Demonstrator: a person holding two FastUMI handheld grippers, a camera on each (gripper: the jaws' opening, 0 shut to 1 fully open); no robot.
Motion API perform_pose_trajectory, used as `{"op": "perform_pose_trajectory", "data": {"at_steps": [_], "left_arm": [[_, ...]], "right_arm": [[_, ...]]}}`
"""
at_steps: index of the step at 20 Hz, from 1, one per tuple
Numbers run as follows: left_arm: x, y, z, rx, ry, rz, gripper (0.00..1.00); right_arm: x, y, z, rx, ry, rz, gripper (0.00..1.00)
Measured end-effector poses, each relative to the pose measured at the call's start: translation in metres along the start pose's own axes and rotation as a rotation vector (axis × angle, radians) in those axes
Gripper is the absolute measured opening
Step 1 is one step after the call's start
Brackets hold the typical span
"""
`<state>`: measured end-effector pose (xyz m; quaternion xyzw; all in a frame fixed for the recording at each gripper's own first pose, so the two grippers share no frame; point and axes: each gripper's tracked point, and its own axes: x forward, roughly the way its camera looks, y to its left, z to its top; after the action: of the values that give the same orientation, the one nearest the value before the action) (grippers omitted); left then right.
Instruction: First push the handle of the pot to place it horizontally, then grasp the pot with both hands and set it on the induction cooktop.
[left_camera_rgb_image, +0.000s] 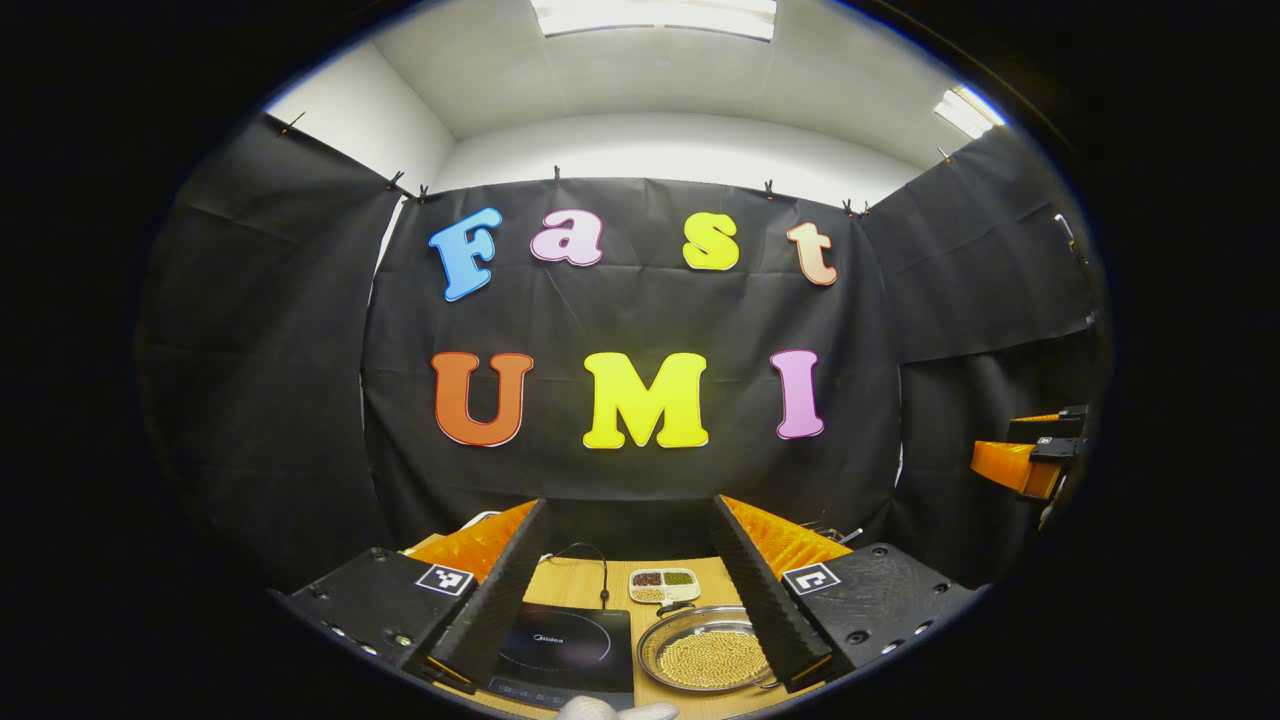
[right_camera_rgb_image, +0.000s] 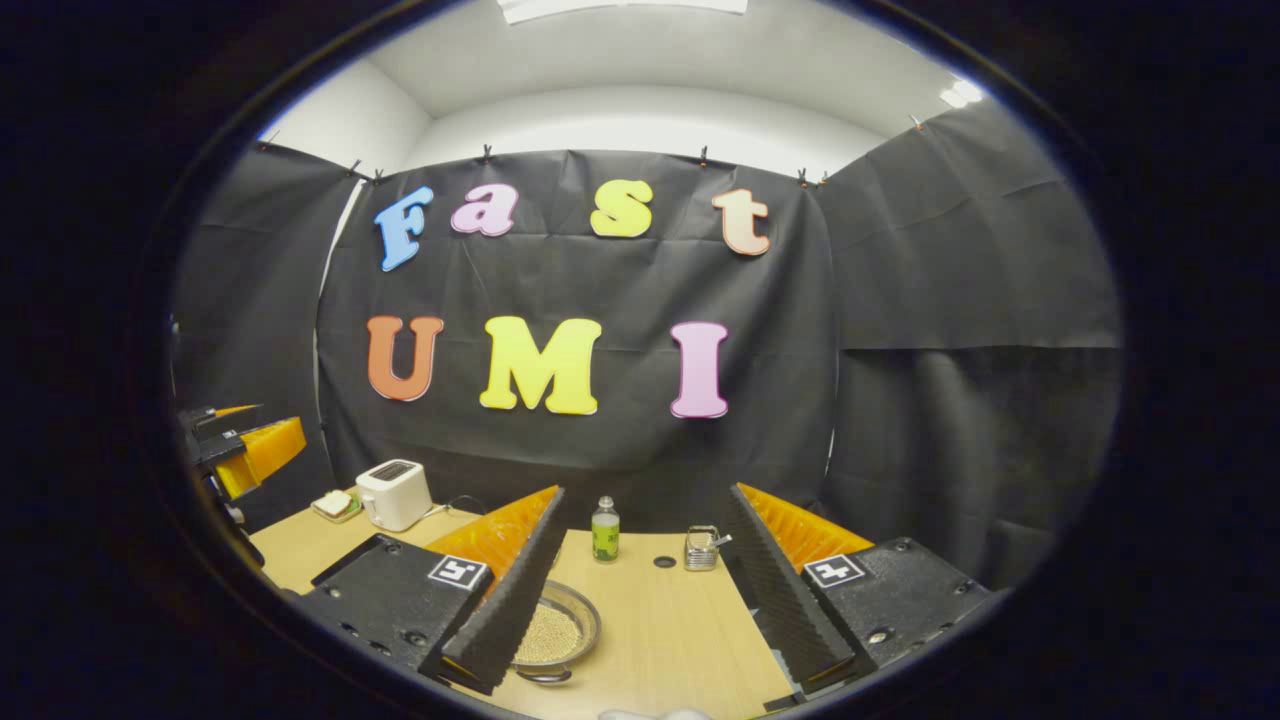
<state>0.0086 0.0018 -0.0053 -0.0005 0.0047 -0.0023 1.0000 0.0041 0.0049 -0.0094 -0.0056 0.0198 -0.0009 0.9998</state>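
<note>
Pale wood is the table (left_camera_rgb_image: 580, 585) in the left gripper view, and the black induction cooktop (left_camera_rgb_image: 566, 645) lies flat on it between the fingers of the left gripper (left_camera_rgb_image: 630, 665), which stand wide apart with nothing between them. Just beside the cooktop, on its right in this view, sits the pot (left_camera_rgb_image: 708, 655), a shallow steel pan full of small yellow beans; its handle cannot be made out here. Behind the pot, farther from the cooktop's front edge, is a small divided dish (left_camera_rgb_image: 664, 585) of dark, green and pale grains. A cable (left_camera_rgb_image: 600, 565) runs back from the cooktop. The other gripper shows far off at the right edge.

In the right gripper view the right gripper (right_camera_rgb_image: 645, 670) is likewise spread wide and empty, held above the table (right_camera_rgb_image: 660, 640). The pot (right_camera_rgb_image: 553, 632) lies partly under its left-hand finger. Well behind the pot stand a toaster (right_camera_rgb_image: 394, 494), a small bottle (right_camera_rgb_image: 604, 529) and a metal holder (right_camera_rgb_image: 702, 549).

Judging from this, the first step has not begun: both grippers hover high and touch nothing. The next move calls for bringing one gripper down to the pot's handle, which must first be found, and nudging it sideways until it lies level.
</note>
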Motion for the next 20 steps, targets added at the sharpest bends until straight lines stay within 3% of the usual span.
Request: {"op": "perform_pose_trajectory", "data": {"at_steps": [9, 13, 14, 15, 16, 18, 20], "left_arm": [[-0.002, 0.011, -0.003, -0.006, 0.004, 0.012, 0.96], [-0.004, 0.01, -0.008, -0.006, 0.014, -0.001, 0.96], [-0.005, 0.011, -0.008, -0.004, 0.013, -0.002, 0.96], [-0.006, 0.012, -0.011, -0.002, 0.014, -0.004, 0.96], [-0.007, 0.013, -0.012, 0.002, 0.013, -0.004, 0.96], [-0.009, 0.015, -0.021, 0.004, 0.028, 0.002, 0.96], [-0.013, 0.013, -0.028, -0.01, 0.041, 0.0, 0.96]], "right_arm": [[0.002, 0.014, 0.0, -0.01, 0.008, 0.017, 0.96], [0.002, 0.03, -0.011, -0.028, 0.055, 0.065, 0.65], [0.002, 0.033, -0.018, -0.022, 0.072, 0.076, 0.48], [0.003, 0.036, -0.026, -0.01, 0.1, 0.084, 0.38], [0.001, 0.042, -0.037, 0.005, 0.141, 0.107, 0.19], [-0.002, 0.066, -0.065, 0.056, 0.233, 0.205, 0.05], [0.002, 0.074, -0.103, 0.096, 0.342, 0.244, 0.02]]}}
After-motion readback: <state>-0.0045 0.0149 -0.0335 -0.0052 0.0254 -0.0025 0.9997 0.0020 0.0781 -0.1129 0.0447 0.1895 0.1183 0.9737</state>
